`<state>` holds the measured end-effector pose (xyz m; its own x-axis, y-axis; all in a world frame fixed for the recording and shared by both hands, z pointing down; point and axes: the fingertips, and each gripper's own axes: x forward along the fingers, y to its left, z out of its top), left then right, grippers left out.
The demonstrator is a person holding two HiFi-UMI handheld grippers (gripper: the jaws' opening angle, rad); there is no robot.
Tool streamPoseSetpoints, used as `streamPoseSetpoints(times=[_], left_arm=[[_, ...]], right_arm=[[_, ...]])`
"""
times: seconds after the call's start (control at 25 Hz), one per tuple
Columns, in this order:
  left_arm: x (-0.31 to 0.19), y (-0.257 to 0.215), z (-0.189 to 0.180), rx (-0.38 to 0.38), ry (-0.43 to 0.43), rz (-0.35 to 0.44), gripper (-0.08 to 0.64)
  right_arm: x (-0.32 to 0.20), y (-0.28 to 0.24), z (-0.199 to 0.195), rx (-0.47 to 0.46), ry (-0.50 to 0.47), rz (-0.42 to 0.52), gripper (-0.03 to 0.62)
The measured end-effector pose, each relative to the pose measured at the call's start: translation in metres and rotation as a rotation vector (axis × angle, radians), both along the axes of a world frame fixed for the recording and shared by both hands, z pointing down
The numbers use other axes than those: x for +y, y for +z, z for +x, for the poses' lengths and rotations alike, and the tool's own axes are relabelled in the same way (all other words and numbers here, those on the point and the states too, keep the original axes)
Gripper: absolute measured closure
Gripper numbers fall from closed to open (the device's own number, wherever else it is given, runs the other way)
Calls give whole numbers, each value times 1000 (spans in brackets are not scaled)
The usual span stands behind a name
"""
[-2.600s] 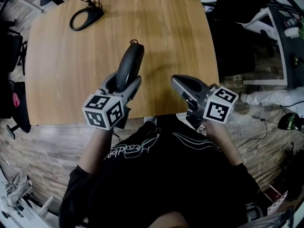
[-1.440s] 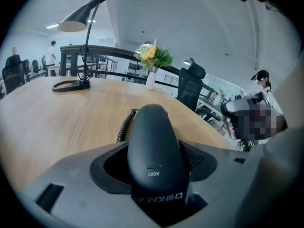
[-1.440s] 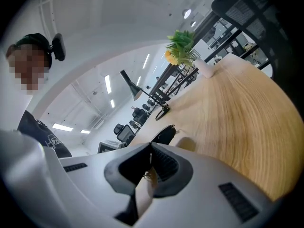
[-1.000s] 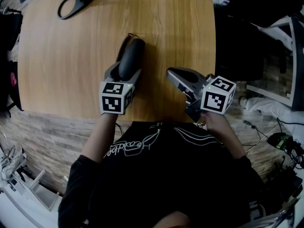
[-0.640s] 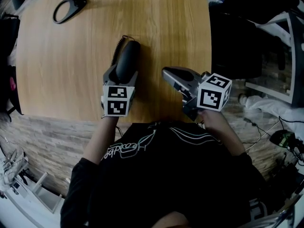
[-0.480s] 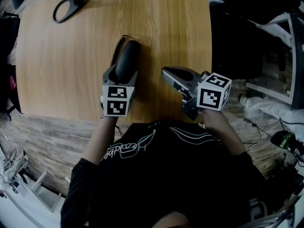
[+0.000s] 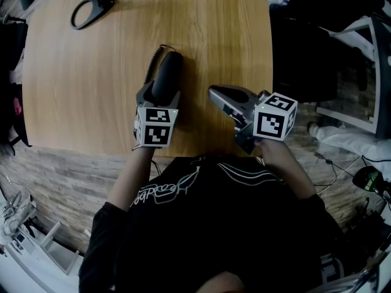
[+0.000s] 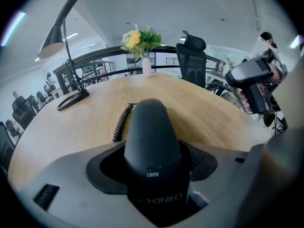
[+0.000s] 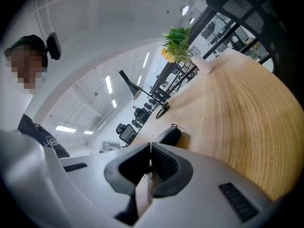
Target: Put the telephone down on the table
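The telephone is a black handset [image 7: 166, 77] with a coiled cord [image 7: 149, 72]. It lies lengthwise between the jaws of my left gripper [image 7: 160, 95], which is shut on its near end. In the left gripper view the handset [image 8: 151, 141] fills the space between the jaws, and its far end seems to rest on the wooden table [image 8: 209, 113]; the cord [image 8: 121, 122] lies on the wood. My right gripper [image 7: 217, 94] hovers over the table's near right part, jaws shut with nothing in them. From the right gripper view [image 9: 150, 152] the handset's tip [image 9: 167, 136] shows on the table.
A black lamp base [image 7: 91, 12] stands at the table's far left. In the left gripper view a vase of flowers [image 8: 142, 46] stands at the far edge, with an office chair [image 8: 192, 61] behind it. The table's front edge [image 7: 91, 146] runs just before my body.
The left gripper has come down with the handset, which was tilted above the table and now lies low on it. Its marker cube has rolled a little. The right gripper has kept still.
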<state>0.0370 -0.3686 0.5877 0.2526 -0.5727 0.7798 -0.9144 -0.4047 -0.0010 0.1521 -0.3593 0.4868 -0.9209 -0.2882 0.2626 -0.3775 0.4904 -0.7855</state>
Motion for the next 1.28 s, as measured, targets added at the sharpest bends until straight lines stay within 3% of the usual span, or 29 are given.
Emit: streamPoseSetpoints(times=[0.2,0.56,0.96,1.0,1.08,1.28], left_arm=[[2,-9,-3,26,-9,25,241],[53,-62,-10,234,-37,83,230],[145,-181,-14,641,7,211,233],[158,-194,-14,673,23,223,251],[183,-218,-14,735,72,249,376],[230,-257,-14,816,161,325,505]], right_arm=[[10,-14,1,-12,31,33,552],[57,-45,15,-13,87,108,552],[139,-98,-26,-37,34,231,552],[150,-106,-30,-47,29,241,552],[172,-119,-36,-67,23,261,552],[215,-139,-48,-76,32,321,552]])
